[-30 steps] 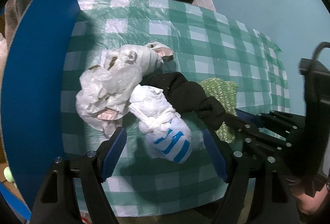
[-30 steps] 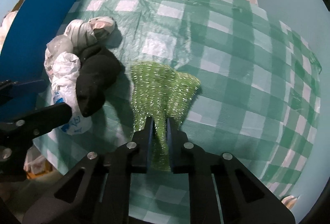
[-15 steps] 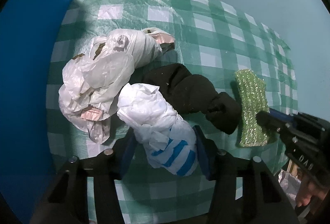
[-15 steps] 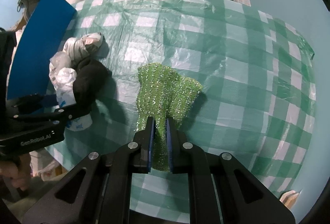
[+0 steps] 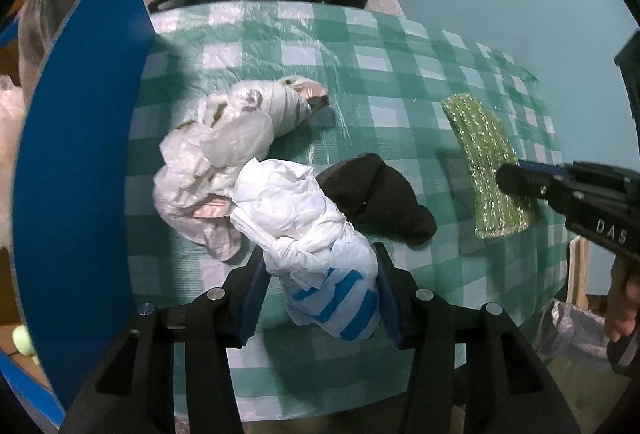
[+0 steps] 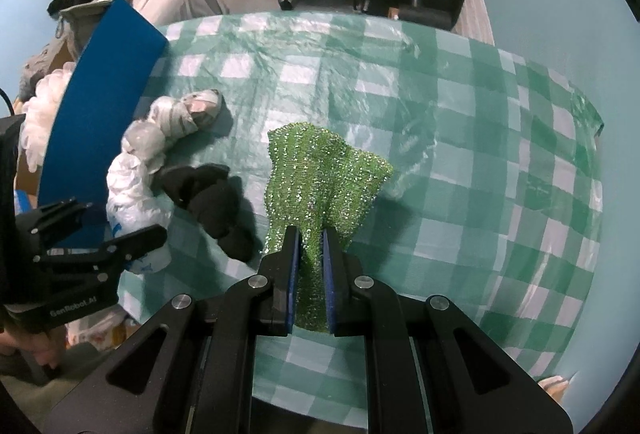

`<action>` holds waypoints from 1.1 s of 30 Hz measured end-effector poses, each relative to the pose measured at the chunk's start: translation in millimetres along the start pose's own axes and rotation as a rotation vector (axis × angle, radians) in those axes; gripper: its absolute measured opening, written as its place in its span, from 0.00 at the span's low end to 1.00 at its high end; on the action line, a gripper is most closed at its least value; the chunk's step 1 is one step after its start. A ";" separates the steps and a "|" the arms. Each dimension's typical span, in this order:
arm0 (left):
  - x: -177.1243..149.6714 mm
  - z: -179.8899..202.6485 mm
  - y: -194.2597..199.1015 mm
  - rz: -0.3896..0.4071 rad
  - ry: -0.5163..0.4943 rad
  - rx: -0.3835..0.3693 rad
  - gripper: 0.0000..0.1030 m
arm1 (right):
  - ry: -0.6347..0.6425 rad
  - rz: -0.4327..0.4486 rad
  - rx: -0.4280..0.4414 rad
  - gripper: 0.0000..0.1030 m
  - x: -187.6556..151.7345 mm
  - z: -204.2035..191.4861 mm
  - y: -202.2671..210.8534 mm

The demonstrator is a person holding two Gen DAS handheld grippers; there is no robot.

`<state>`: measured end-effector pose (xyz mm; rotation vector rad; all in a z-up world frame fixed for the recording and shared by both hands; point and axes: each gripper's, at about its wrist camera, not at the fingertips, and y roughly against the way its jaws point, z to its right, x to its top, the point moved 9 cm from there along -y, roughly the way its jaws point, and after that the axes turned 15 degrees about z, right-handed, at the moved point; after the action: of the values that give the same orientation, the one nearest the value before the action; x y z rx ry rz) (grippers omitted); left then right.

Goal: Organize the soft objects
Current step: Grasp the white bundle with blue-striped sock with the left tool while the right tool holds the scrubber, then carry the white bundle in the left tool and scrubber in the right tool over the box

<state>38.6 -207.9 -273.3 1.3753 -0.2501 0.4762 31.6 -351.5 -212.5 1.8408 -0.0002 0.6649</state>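
Pinching the limp green scouring cloth (image 6: pixel 320 190) by 1 edge, the right tool (image 6: pixel 308 274) let it droop — left tool (image 5: pixel 318 298) squeezed the crinkly striped bag (image 5: pixel 320 262) beside the black sock (image 5: pixel 380 198).

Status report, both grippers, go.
Left gripper has just closed on the blue-striped white bag. Right gripper shut on the green sparkly cloth. Black sock beside the bag.

Green-white checked tablecloth (image 6: pixel 480 114); perhaps glittery green cloth (image 6: pixel 320 178)
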 end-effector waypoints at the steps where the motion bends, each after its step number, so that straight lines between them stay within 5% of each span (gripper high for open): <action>1: 1.7 0.1 3.4 0.009 -0.015 0.004 0.49 | 0.005 0.004 0.002 0.10 0.8 -0.3 4.5; 11: 14.2 -7.3 38.5 0.077 -0.095 0.018 0.49 | 0.051 0.040 0.024 0.10 22.1 -22.2 25.3; 33: 50.2 -33.1 101.6 0.188 -0.045 0.039 0.48 | 0.109 0.108 0.063 0.10 64.6 -76.0 56.2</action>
<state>32.2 -154.5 -168.2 1.4079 -0.4109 0.6095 34.8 -286.2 -118.5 1.8725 -0.0075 0.8488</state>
